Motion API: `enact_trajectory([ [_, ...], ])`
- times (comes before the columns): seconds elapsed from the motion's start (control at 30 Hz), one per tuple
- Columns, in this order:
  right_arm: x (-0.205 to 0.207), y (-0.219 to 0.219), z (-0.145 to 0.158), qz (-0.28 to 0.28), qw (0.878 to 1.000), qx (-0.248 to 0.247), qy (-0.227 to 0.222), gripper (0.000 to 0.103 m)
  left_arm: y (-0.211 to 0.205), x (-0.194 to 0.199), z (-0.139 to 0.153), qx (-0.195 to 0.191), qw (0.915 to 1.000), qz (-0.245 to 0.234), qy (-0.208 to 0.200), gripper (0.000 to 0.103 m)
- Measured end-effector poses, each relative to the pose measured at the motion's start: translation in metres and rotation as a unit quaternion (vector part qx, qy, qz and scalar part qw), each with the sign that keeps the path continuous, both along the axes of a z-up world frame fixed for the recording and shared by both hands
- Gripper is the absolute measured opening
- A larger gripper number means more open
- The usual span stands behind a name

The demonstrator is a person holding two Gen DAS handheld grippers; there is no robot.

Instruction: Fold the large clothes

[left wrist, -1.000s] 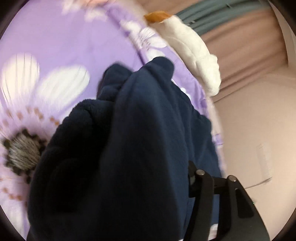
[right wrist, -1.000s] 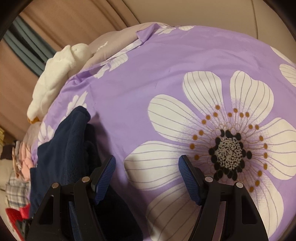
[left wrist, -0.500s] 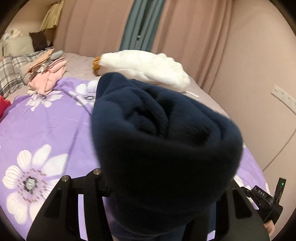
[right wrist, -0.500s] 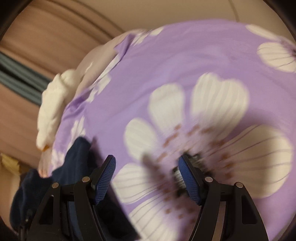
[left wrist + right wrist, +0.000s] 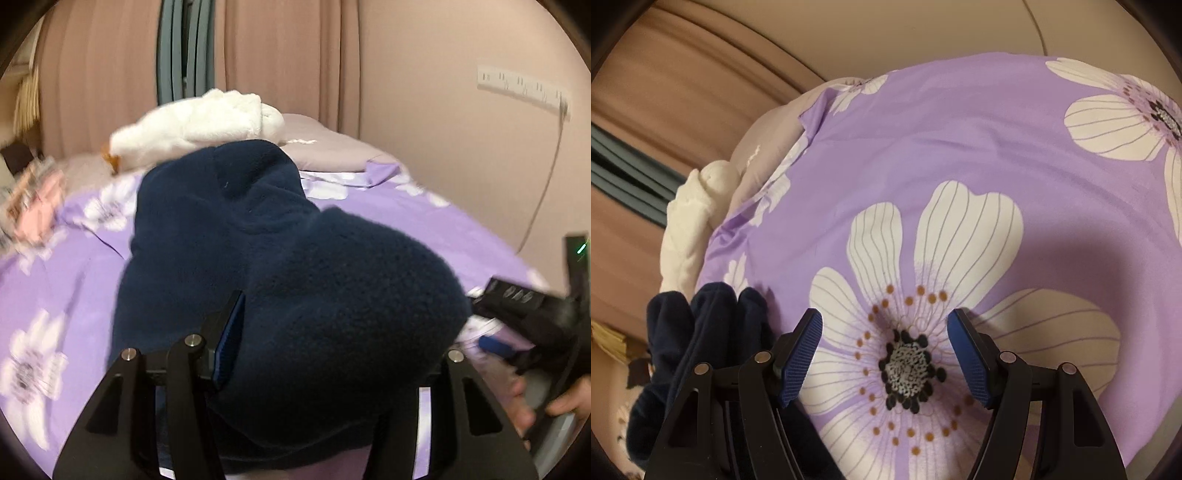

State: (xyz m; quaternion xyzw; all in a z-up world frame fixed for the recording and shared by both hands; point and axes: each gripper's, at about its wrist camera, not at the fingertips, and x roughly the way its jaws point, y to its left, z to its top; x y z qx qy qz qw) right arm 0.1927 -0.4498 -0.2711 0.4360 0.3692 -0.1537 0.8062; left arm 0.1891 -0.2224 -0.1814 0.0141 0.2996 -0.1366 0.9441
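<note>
Blue fleece clothes [image 5: 295,280] fill the middle of the left picture, bunched between the left tongs [image 5: 332,354] that hold them, stretching away up the purple bed [image 5: 960,155], while the right tongs [image 5: 884,354] gape wide and empty beside them.
</note>
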Motion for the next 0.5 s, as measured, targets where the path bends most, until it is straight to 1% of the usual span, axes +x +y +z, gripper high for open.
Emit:
enact_trajectory([
  [0.03, -0.001, 0.0, 0.001, 0.001, 1.0, -0.002, -0.003, 0.071, 0.002, 0.002, 0.002, -0.01, 0.9999, -0.007, 0.006, 0.051],
  [0.17, -0.001, -0.003, -0.001, -0.003, 1.0, -0.009, 0.003, 0.071, -0.006, -0.006, -0.001, -0.014, 0.9998, -0.006, 0.01, 0.051],
  [0.27, 0.001, -0.002, -0.004, -0.002, 1.0, -0.005, 0.008, 0.071, -0.005, -0.014, -0.008, -0.035, 0.9989, -0.021, 0.023, 0.051],
  [0.33, 0.003, 0.0, -0.003, 0.003, 1.0, -0.009, 0.007, 0.071, -0.004, -0.018, -0.008, -0.04, 0.9984, -0.031, 0.025, 0.051],
  [0.5, 0.006, 0.009, -0.003, 0.015, 1.0, -0.024, 0.012, 0.071, -0.003, -0.019, -0.007, -0.069, 0.9959, -0.032, 0.047, 0.049],
])
